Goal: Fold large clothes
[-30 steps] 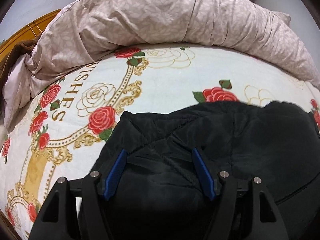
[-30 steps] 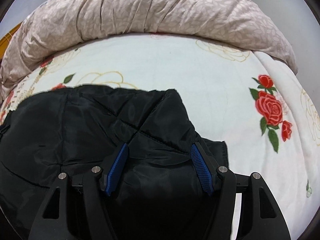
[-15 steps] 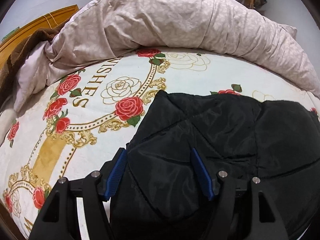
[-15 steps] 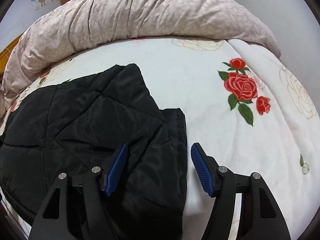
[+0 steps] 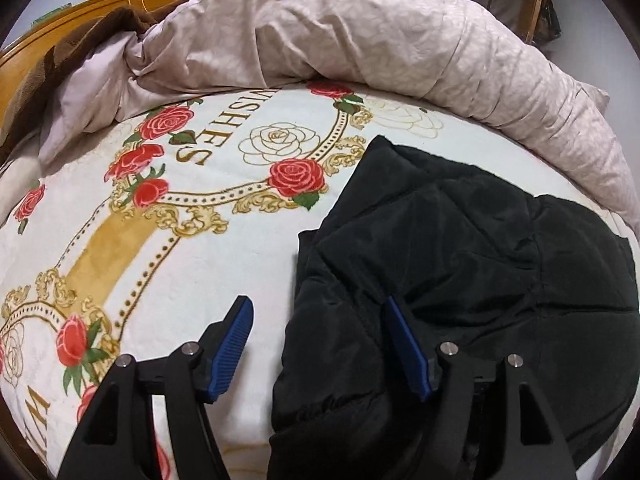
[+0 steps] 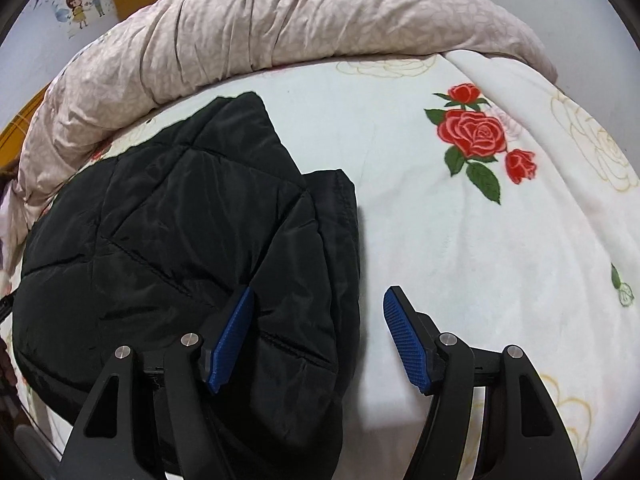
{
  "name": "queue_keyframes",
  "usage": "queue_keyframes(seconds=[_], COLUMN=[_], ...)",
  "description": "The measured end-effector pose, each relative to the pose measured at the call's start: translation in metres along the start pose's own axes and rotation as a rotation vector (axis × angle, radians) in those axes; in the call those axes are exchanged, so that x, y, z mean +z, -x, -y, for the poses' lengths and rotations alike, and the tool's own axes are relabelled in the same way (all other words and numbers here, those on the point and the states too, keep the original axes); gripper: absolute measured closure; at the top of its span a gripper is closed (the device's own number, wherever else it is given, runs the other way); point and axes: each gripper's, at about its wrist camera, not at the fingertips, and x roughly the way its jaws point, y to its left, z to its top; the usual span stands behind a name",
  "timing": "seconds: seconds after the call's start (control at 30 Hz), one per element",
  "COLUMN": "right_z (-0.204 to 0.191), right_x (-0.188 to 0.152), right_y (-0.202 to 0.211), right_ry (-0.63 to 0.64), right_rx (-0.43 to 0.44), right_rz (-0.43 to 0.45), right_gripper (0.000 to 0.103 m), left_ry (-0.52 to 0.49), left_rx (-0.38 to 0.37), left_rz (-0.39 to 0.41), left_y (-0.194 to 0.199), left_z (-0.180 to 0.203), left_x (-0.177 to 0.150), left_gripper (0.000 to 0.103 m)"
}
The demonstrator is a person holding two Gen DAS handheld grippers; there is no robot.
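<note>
Bed, rose-print blanket (image 5: 224, 264); black jacket (image 5: 460, 280), bunched quilt (image 5: 360, 32) on it.

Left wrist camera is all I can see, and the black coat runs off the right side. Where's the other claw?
Observer: The right claw hangs over the far edge of the coat, with one finger above black fabric and the other above bare blanket.
Operator: Is it pinching the coat?
Observer: No. Its jaws are open and have just been opening a bit wider. The coat's edge lies under the gap, unsqueezed.
Operator: Is there anything pretty over there?
Observer: A big red rose is printed on the blanket, off to the side of the coat.
</note>
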Motion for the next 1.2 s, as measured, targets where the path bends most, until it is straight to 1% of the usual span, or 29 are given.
queue_keyframes(seconds=[0.07, 0.13, 0.2, 0.3, 0.37, 0.4, 0.43, 0.5, 0.6, 0.7, 0.8, 0.9, 0.97, 1.1, 1.2], right_z=[0.004, 0.003, 0.000, 0.003, 0.007, 0.010, 0.012, 0.013, 0.015, 0.018, 0.019, 0.019, 0.019, 0.023, 0.020], right_x=[0.002, 0.004, 0.002, -0.006, -0.008, -0.008, -0.008, -0.005, -0.002, 0.002, 0.007, 0.007, 0.004, 0.002, 0.010], right_y=[-0.004, 0.001, 0.013, 0.019, 0.013, 0.007, 0.000, -0.013, -0.023, -0.034, -0.043, -0.043, -0.041, -0.046, -0.053], right_ry=[-0.023, -0.033, -0.018, -0.025, -0.039, -0.050, -0.060, -0.063, -0.070, -0.078, -0.092, -0.096, -0.098, -0.122, -0.117], right_rx=[0.016, 0.011, 0.023, 0.054, 0.076, 0.090, 0.100, 0.116, 0.133, 0.163, 0.195, 0.214, 0.237, 0.284, 0.316], right_rz=[-0.009, -0.011, 0.001, -0.002, -0.016, -0.031, -0.046, -0.062, -0.071, -0.081, -0.094, -0.107, -0.114, -0.118, -0.123], right_gripper=[0.035, 0.035, 0.035, 0.035, 0.035, 0.035, 0.033, 0.033, 0.031, 0.029, 0.028, 0.028, 0.032, 0.032, 0.032], left_ry=[0.007, 0.018, 0.023, 0.048, 0.064, 0.059, 0.057, 0.065, 0.102, 0.113, 0.127, 0.138, 0.140, 0.159, 0.144], left_rx=[-0.004, 0.000, -0.020, -0.056, -0.076, -0.074, -0.073, -0.086, -0.126, -0.155, -0.183, -0.200, -0.210, -0.245, -0.256], left_rz=[-0.011, -0.017, -0.009, -0.007, -0.009, -0.011, -0.018, -0.029, -0.054, -0.070, -0.086, -0.098, -0.101, -0.108, -0.120], left_y=[-0.006, -0.004, 0.004, 0.011, 0.009, 0.005, -0.001, -0.013, -0.025, -0.034, -0.043, -0.046, -0.044, -0.050, -0.056], left_z=[0.002, 0.004, 0.003, -0.003, -0.008, -0.008, -0.008, -0.009, -0.012, -0.013, -0.014, -0.014, -0.015, -0.017, -0.013], left_x=[0.001, 0.004, 0.005, -0.001, -0.007, -0.008, -0.010, -0.010, -0.009, -0.008, -0.005, -0.004, -0.007, -0.012, -0.007], left_gripper=[0.031, 0.032, 0.035, 0.035, 0.033, 0.029, 0.027, 0.021, 0.020, 0.017, 0.016, 0.015, 0.015, 0.015, 0.015])
